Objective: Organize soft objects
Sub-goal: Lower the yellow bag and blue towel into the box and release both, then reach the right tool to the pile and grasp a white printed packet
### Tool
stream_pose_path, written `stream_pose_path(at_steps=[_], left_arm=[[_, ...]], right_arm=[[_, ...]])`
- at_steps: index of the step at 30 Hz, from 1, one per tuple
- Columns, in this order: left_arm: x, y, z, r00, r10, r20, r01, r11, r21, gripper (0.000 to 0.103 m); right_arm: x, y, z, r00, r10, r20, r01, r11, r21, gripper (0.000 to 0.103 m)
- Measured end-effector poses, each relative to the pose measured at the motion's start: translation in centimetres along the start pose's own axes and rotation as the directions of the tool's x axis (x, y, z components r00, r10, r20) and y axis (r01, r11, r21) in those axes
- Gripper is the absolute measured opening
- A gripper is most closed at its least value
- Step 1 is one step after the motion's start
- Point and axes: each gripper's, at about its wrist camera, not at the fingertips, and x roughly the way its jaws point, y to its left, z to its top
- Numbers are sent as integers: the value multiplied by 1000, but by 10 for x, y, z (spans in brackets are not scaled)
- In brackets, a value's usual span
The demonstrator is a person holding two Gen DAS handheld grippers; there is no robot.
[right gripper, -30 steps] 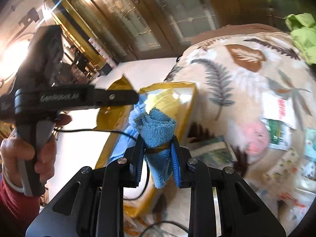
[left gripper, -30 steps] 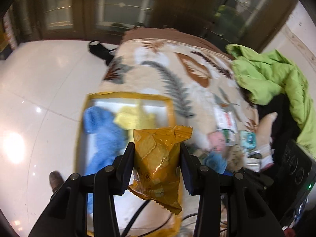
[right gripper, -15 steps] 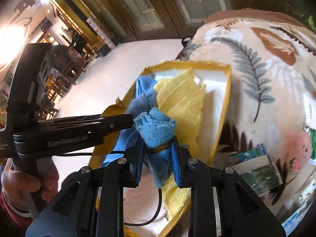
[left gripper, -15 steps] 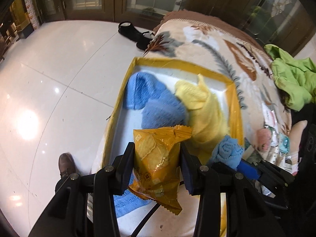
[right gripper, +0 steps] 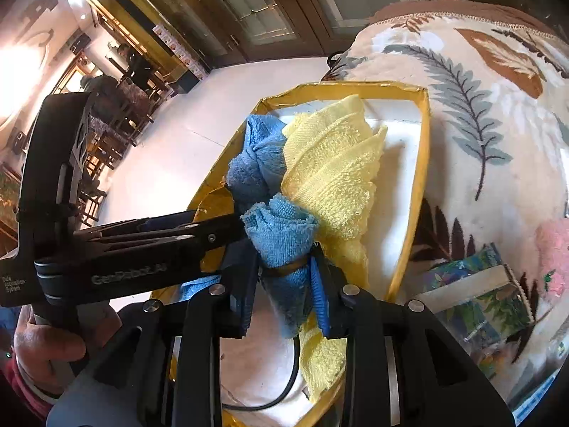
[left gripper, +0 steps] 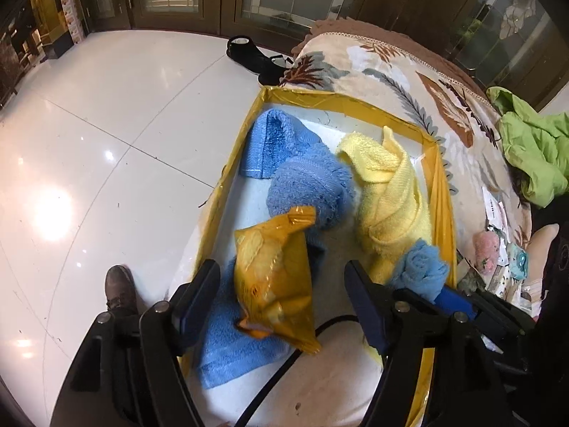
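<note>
A yellow-rimmed white box [left gripper: 441, 192] holds blue towels [left gripper: 306, 185] and a yellow towel [left gripper: 387, 195]. My left gripper [left gripper: 282, 281] is open over the box's near end; the orange snack packet [left gripper: 274, 277] sits loose between its jaws, tilted onto the blue towel. My right gripper [right gripper: 284, 284] is shut on a rolled light-blue cloth [right gripper: 281, 235] tied with a band, held over the box [right gripper: 423, 135] beside the yellow towel [right gripper: 334, 174]. That roll also shows in the left wrist view [left gripper: 423, 267]. The left gripper's body [right gripper: 106, 245] crosses the right wrist view.
The box rests at the edge of a leaf-patterned blanket [left gripper: 398, 71]. A green jacket [left gripper: 530, 153] and small packets [left gripper: 498, 252] lie to the right. Glossy white floor [left gripper: 89, 142] lies to the left, with a shoe [left gripper: 119, 288] and black objects [left gripper: 249, 57]. A cable [right gripper: 284, 388] lies in the box.
My left gripper's jaws have opened and let go of the orange packet, which now tilts onto the blue towel in the box. Both grippers have moved in closer over the box.
</note>
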Motion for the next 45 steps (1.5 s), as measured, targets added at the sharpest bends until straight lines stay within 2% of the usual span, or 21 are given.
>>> stream_pose_path(at_steps=[5,7,10,13,18,22,26,29,32,35,37,39,41,43,45], left_arm=[[-26,0,-9,1000,-11,10,11,1000,0,76],[-38,1,-13,1000,9,23,-9,1000,-1,77],[-58,2,-18,998,-52,27,53,999,-9,78],[-80,0,-25,998,-58,40,57,998,11,78],[-122,-10,-45,995,-93,37,90,992,86,78],[-151,-21,-67,991,-135,23,130,981,141,79],[-166,-48,-82,983,-185,18,177,962,208,79],[-167,-75,-87,969,-248,0,239,935,262,79],[-156,-106,-91,951,-306,-48,307,906,291,79],[-148,-132,-97,929,-359,-87,367,878,308,79],[-141,-151,-103,922,-375,-99,386,861,331,79],[-129,-162,-110,927,-364,-97,374,859,349,79],[-108,-172,-118,942,-324,-89,333,868,369,79],[-90,-175,-123,951,-299,-84,308,878,367,79],[-69,-176,-125,956,-283,-74,290,888,357,79]], right_arm=[[-15,2,-1,998,48,28,-49,999,16,27],[-15,3,-1,999,50,12,-50,999,19,35],[-10,4,-2,1000,15,-26,-15,1000,24,36],[-20,2,-5,999,45,8,-45,997,55,36],[-62,5,-13,997,43,69,-44,999,9,36],[-98,-9,-26,992,67,107,-71,997,38,36],[-139,-30,-45,986,24,167,-35,997,65,36],[-166,-55,-58,980,-14,200,-9,994,110,36],[-187,-71,-73,973,-10,232,-26,988,151,36],[-204,-86,-93,946,-2,325,-74,972,221,36],[-205,-94,-96,948,-38,315,-50,963,265,40],[-200,-102,-103,960,-99,263,18,955,296,43],[-197,-107,-109,966,-109,234,33,951,308,43],[-195,-112,-115,969,-123,216,52,950,308,43],[-194,-113,-120,965,-167,201,105,951,289,43]])
